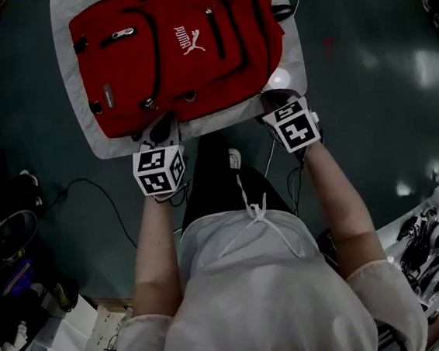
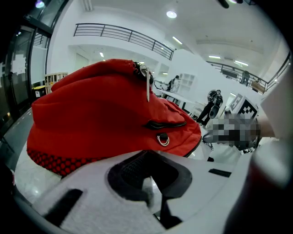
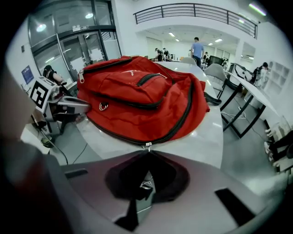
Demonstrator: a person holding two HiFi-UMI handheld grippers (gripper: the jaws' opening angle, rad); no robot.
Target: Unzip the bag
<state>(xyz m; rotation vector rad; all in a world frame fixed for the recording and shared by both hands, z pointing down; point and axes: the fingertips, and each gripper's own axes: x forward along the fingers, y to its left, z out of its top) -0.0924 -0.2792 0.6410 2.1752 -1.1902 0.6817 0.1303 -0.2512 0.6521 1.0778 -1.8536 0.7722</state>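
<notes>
Red nylon: the bag [image 1: 175, 51] lies front-up on the pale desk [image 1: 70, 93] and covers most of it, with one end close to the near edge.
Main zip: the black track [image 3: 183, 114] curves round the bag's side toward the near edge. It is closed along all that shows.
Zip pull: a small metal piece [image 3: 147, 146] sits at the bag's hem, by the near edge toward the right corner.
Right tool: the jaws [image 3: 147, 154] are closed on the zip pull, and a metal tab shows between them.
Left tool: the jaws [image 2: 146, 153] are drawn together with their tips against the bag's hem toward the near-left corner. No fabric shows between them, so I cannot tell whether they pin the bag.
Handling: the bag looks soft, light and slack. It will likely slide on the smooth desk and bunch ahead of the slider.
Where to hold: the zip pull itself is the place, drawn along the track and not lifted. The hem behind the slider probably needs bracing to keep the track taut.
Stage: this seems to be the very start of unzipping.
</notes>
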